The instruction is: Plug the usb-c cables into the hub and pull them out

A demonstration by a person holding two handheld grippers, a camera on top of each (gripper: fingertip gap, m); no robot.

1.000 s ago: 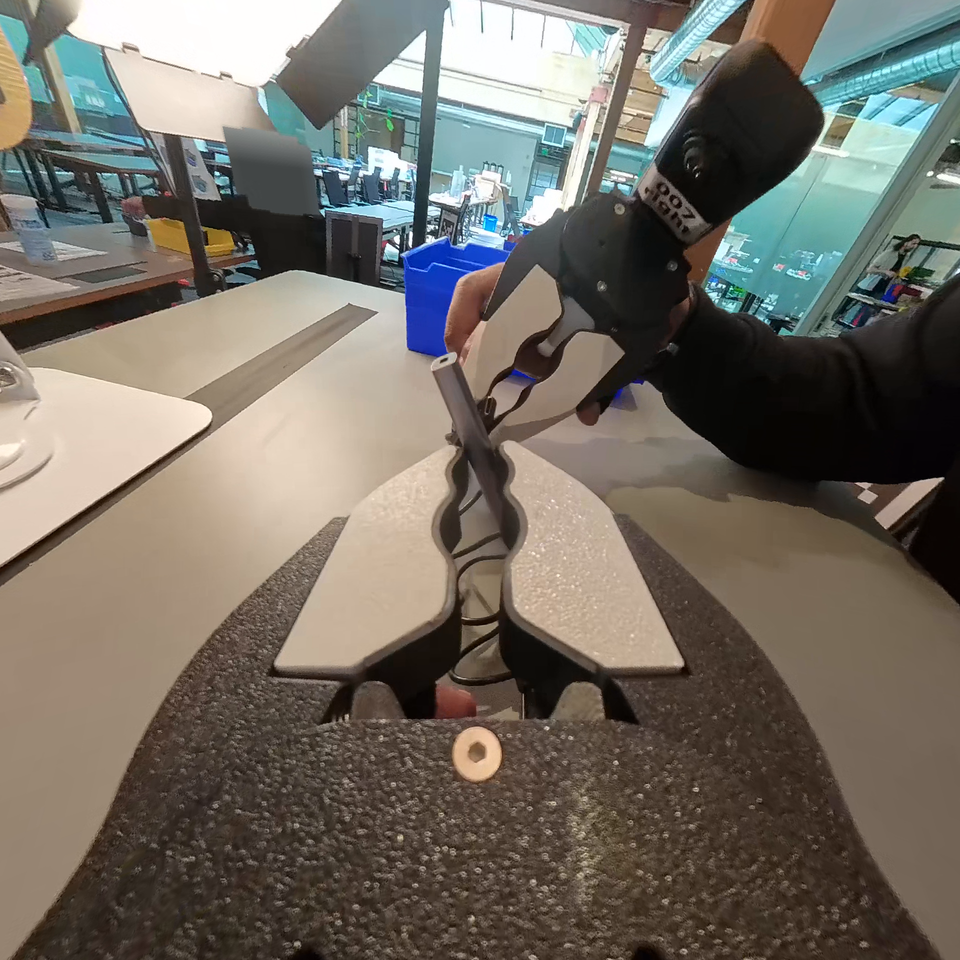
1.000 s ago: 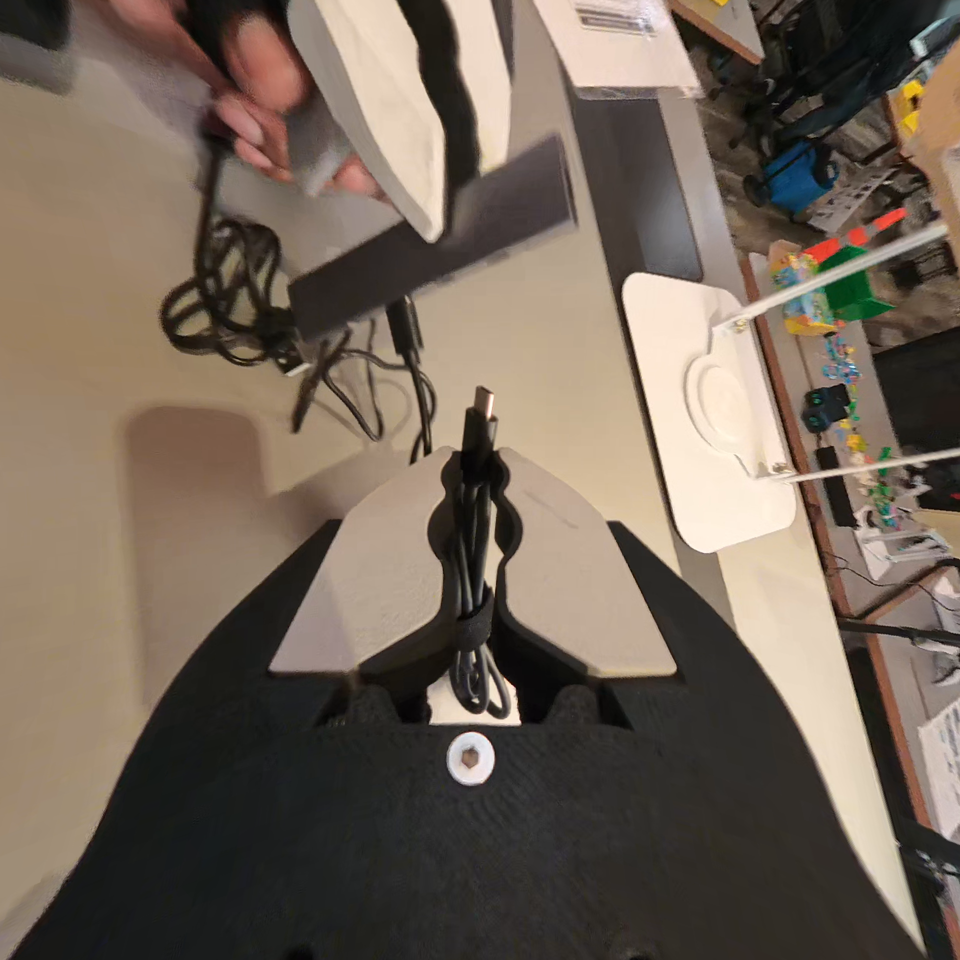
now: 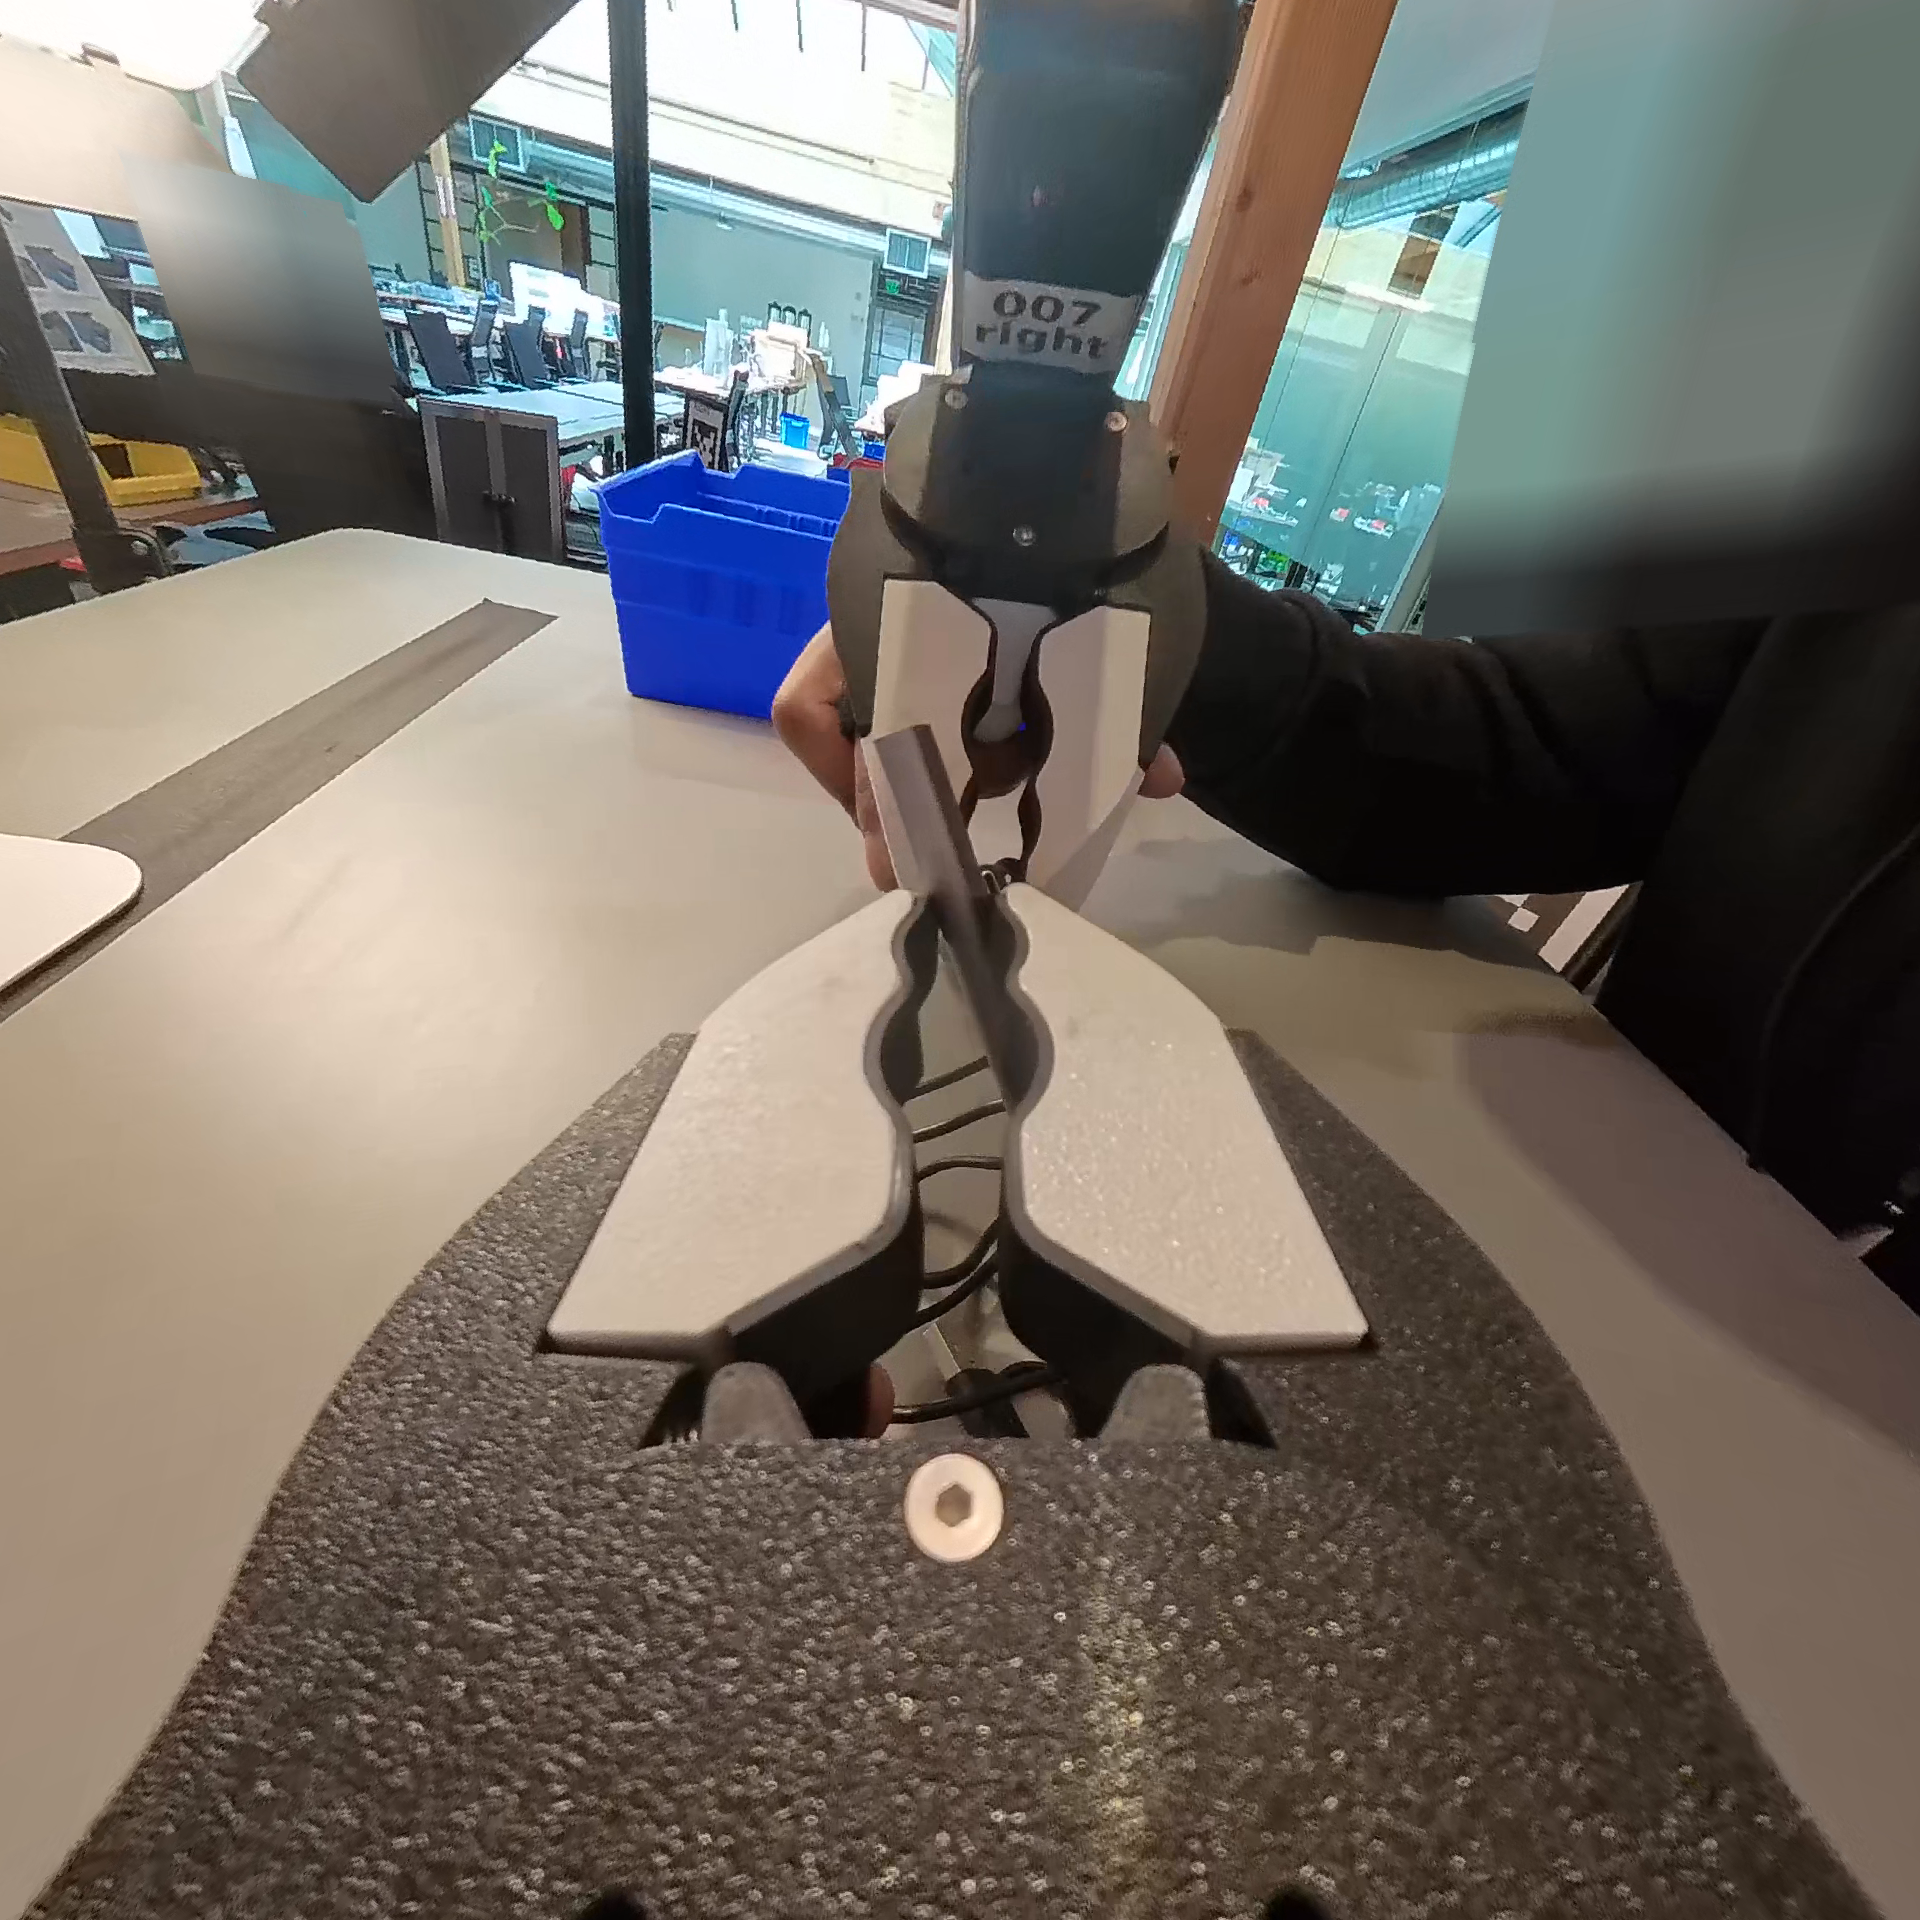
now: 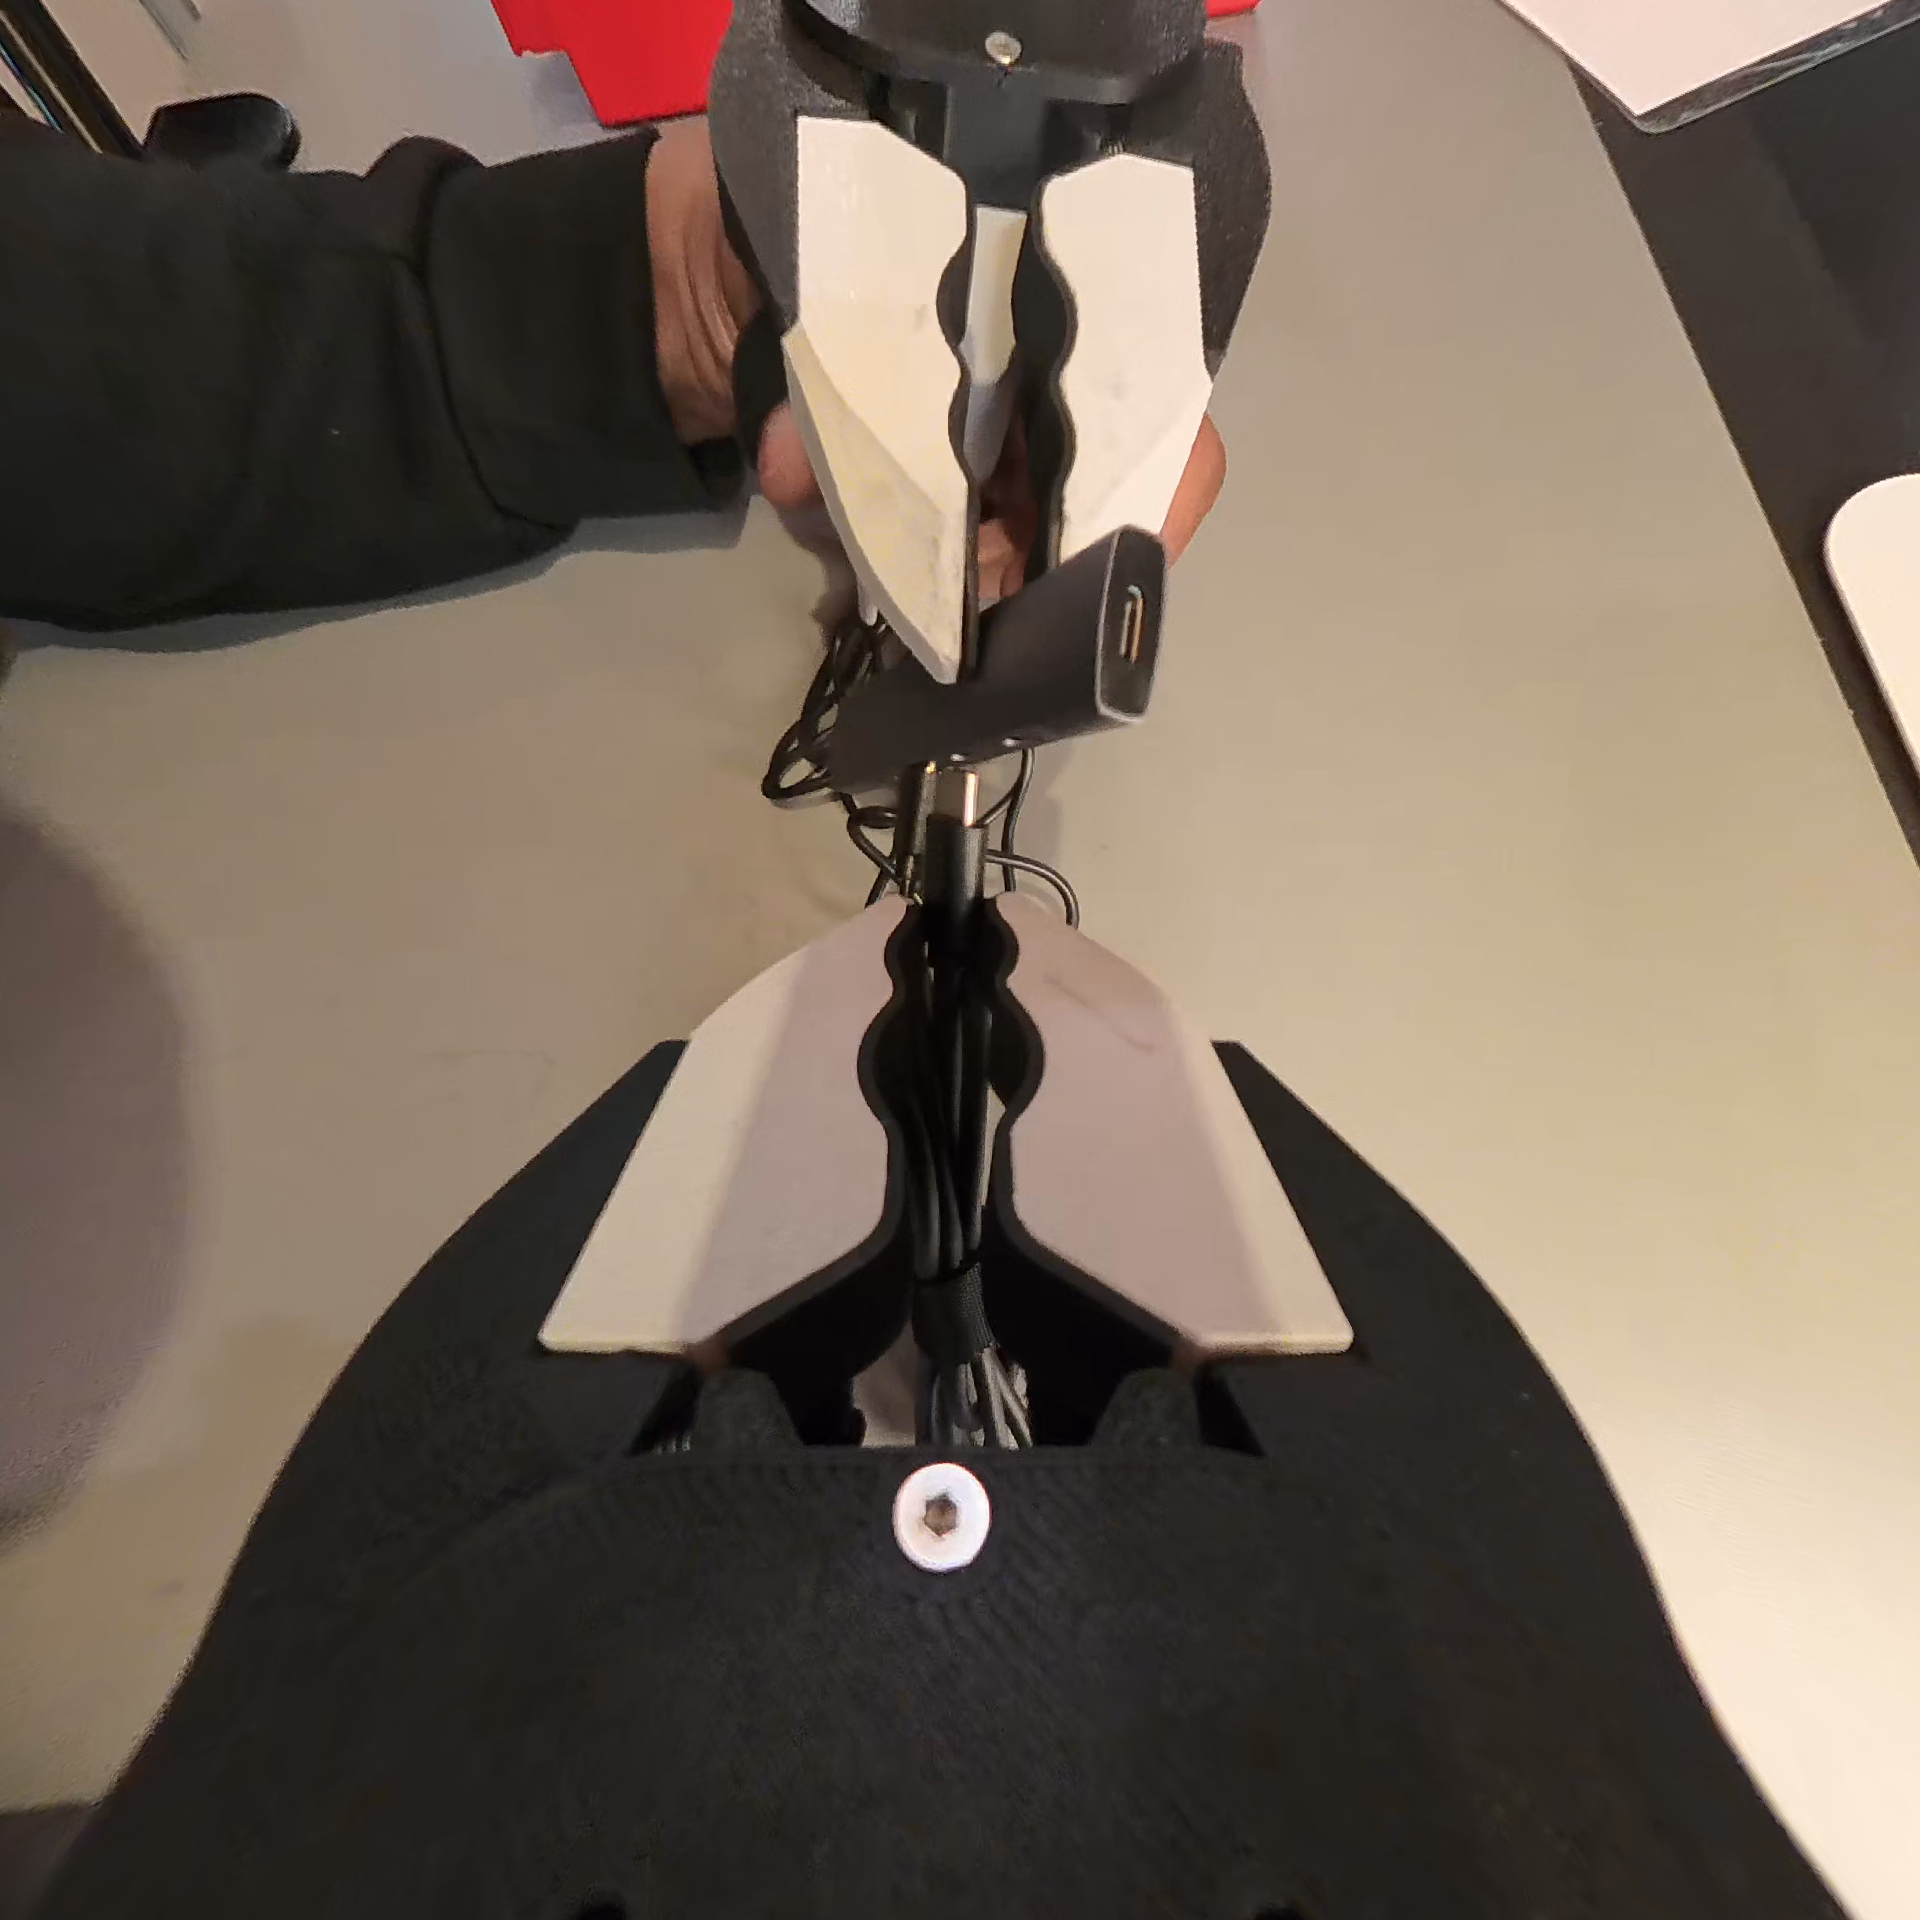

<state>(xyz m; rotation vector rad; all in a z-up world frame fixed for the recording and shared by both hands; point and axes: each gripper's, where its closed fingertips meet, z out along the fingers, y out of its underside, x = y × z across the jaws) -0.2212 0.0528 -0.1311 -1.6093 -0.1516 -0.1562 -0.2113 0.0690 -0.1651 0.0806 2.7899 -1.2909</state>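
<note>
Left gripper (image 3: 961, 914) is clamped on the hub (image 4: 997, 665), held above the table (image 4: 416, 831). Right gripper (image 4: 951, 914) pinches the cable (image 4: 954, 862) behind its plug, tip at the hub's edge. Hub appears light, rigid; cable limp, so grip near the plug.

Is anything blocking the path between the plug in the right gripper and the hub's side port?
Nothing visible is. The right gripper holds the USB-C cable with its metal plug tip right under the hub, which the left gripper clamps. Loose cables lie behind, off the path.
</note>
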